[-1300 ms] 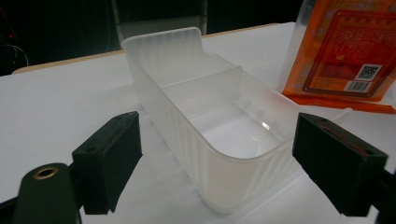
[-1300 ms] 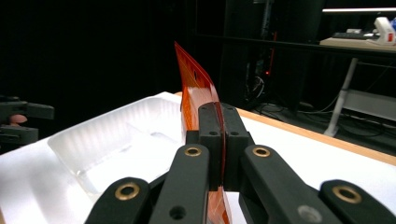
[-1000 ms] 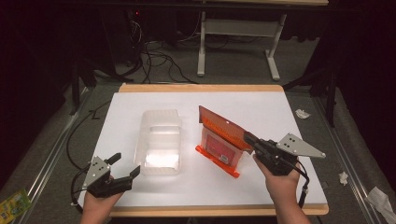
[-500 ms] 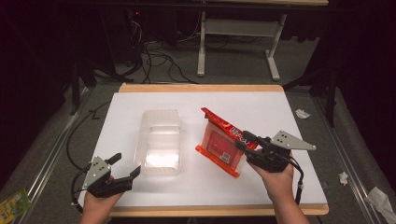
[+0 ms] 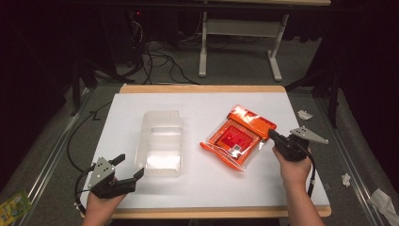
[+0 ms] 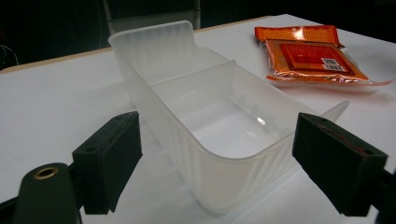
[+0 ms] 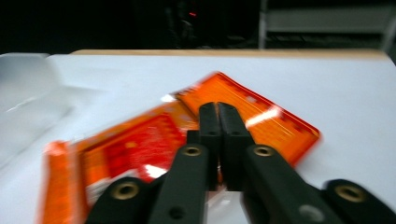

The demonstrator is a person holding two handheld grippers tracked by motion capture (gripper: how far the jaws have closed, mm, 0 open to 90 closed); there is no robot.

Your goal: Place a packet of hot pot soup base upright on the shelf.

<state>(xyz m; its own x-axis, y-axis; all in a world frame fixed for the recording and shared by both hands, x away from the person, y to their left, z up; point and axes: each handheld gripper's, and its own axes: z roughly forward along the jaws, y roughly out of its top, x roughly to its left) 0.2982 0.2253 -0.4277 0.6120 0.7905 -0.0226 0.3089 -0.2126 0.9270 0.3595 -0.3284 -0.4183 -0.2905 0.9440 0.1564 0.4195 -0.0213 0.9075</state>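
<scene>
An orange and red sealed packet [image 5: 237,136] lies flat on the white table [image 5: 197,101], right of centre. My right gripper [image 5: 272,135] is at its right edge, jaws pressed together on the packet [image 7: 140,144]; that view is blurred, and the gripper [image 7: 219,109] covers the packet's seam. A clear plastic container [image 5: 160,141] with a divider stands left of centre, nothing inside. My left gripper [image 5: 131,165] is open just before its near end. In the left gripper view the container [image 6: 210,102] sits between the spread jaws of the gripper [image 6: 229,158], untouched, with the packet [image 6: 313,56] beyond.
Crumpled paper scraps [image 5: 305,114] [image 5: 346,179] lie on the floor right of the table. A green packet [image 5: 14,207] lies on the floor at the bottom left. Cables [image 5: 155,61] and a white desk frame [image 5: 240,28] are behind the table.
The right gripper has lowered the packet from standing on edge to lying flat on the table and has shifted right. The left gripper has not moved.
</scene>
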